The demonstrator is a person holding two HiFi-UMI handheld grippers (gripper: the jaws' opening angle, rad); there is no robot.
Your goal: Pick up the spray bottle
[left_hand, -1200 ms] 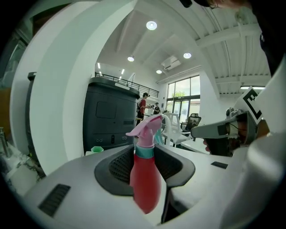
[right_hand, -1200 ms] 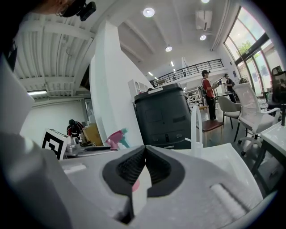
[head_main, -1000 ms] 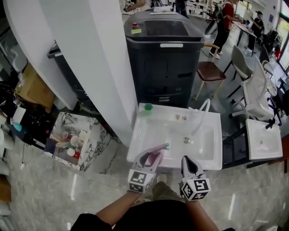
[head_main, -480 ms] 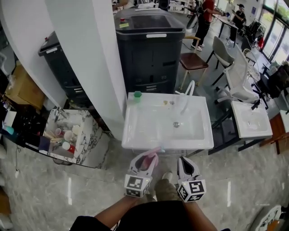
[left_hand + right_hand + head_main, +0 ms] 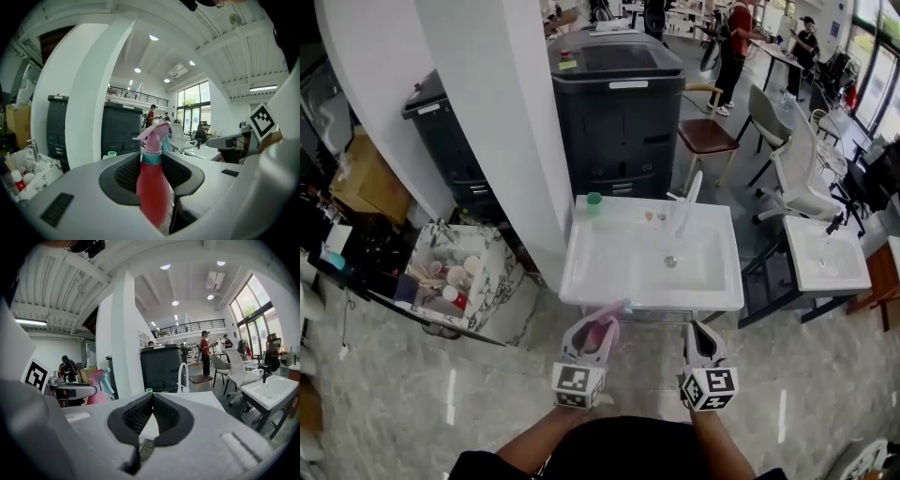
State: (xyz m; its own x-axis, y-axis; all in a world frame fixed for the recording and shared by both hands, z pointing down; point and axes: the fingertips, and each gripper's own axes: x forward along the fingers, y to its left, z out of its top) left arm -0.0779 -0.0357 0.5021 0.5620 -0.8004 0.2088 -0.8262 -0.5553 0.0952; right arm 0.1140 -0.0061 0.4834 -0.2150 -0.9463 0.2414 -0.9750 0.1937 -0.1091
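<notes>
At far left, a marble-patterned box [image 5: 494, 291] of cups stands on the floor beside the white pillar [image 5: 502, 122]. Left claw [image 5: 596, 326]: jaws pinch the red body of the spray bottle [image 5: 152, 192]. The bottle is upright, its pink trigger head above the pads, and is held off the floor just short of the white sink's [image 5: 609, 267] near rim. Right claw [image 5: 701, 336]: jaws pressed together, nothing between them, alongside the left claw.
</notes>
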